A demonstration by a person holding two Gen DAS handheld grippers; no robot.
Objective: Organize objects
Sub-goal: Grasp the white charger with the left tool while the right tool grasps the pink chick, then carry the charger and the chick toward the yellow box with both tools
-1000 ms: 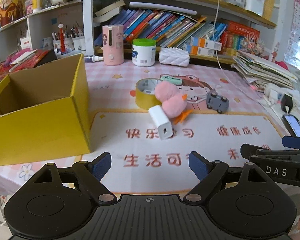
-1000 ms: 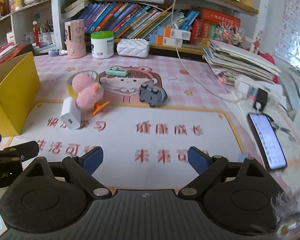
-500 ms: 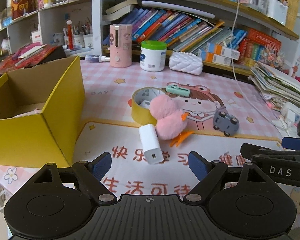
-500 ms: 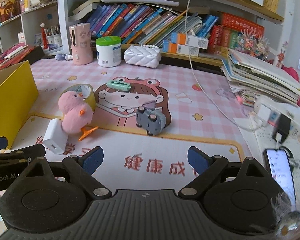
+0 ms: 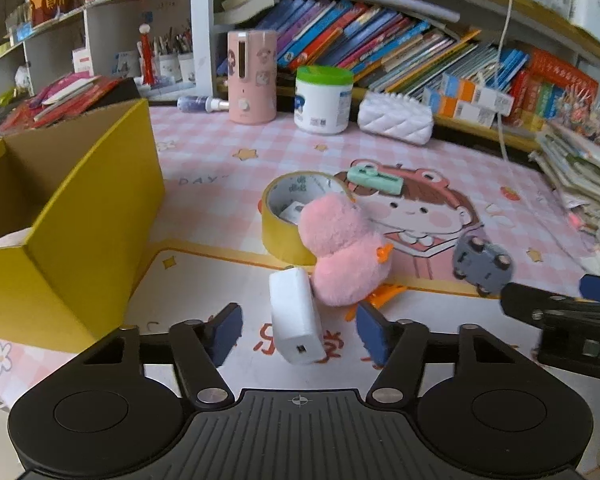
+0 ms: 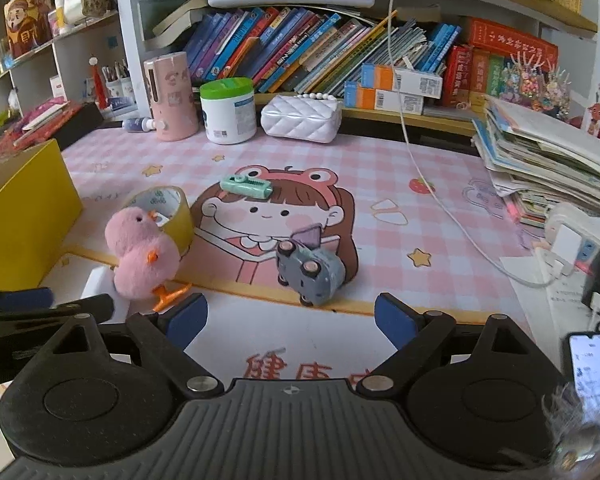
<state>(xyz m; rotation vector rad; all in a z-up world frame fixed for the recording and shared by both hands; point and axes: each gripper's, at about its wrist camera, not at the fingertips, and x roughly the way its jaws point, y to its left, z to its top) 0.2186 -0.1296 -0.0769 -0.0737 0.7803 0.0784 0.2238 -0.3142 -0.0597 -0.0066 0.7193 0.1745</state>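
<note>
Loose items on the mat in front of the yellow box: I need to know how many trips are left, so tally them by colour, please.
White: 1, charger
Pink: 1, plush chick
Yellow: 1, tape roll
Green: 1, clip
Grey: 1, toy car
Total: 5
</note>
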